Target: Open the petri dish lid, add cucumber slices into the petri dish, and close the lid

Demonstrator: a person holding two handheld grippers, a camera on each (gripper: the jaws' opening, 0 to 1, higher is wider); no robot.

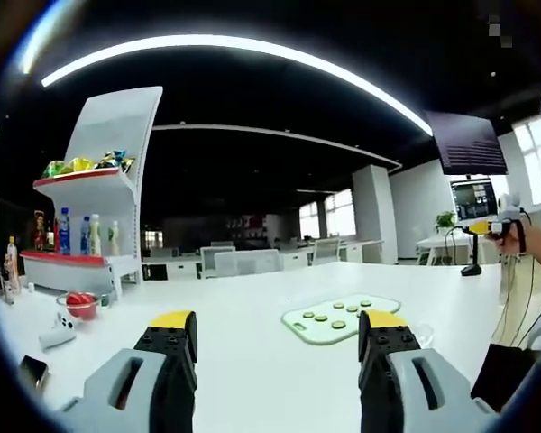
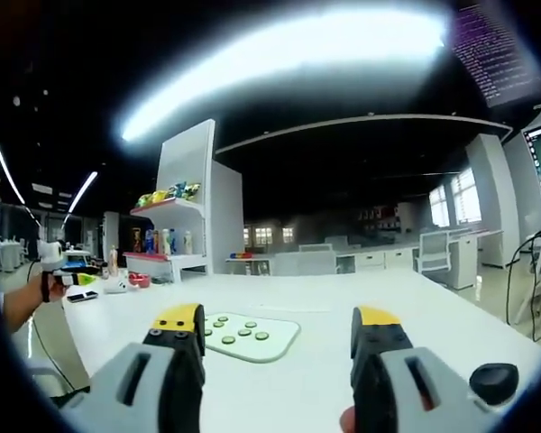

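Note:
A pale green cutting board (image 1: 335,318) lies on the white table (image 1: 252,298), and several cucumber slices (image 1: 339,325) sit on it. My left gripper (image 1: 278,336) stands open above the near table; the board is just ahead, by its right jaw. A faint clear rim (image 1: 424,336) shows beside that jaw, too dim to identify. In the right gripper view the same board (image 2: 252,336) with its slices (image 2: 243,333) lies ahead between the jaws, nearer the left one. My right gripper (image 2: 279,341) is open and holds nothing.
A white shelf unit (image 1: 99,194) with bottles and snack bags stands at the table's far left. A red bowl (image 1: 80,304) and a phone (image 1: 32,371) lie near it. A hand holds the other gripper (image 1: 503,224) at the far right, below a monitor (image 1: 474,198). Desks and chairs stand behind.

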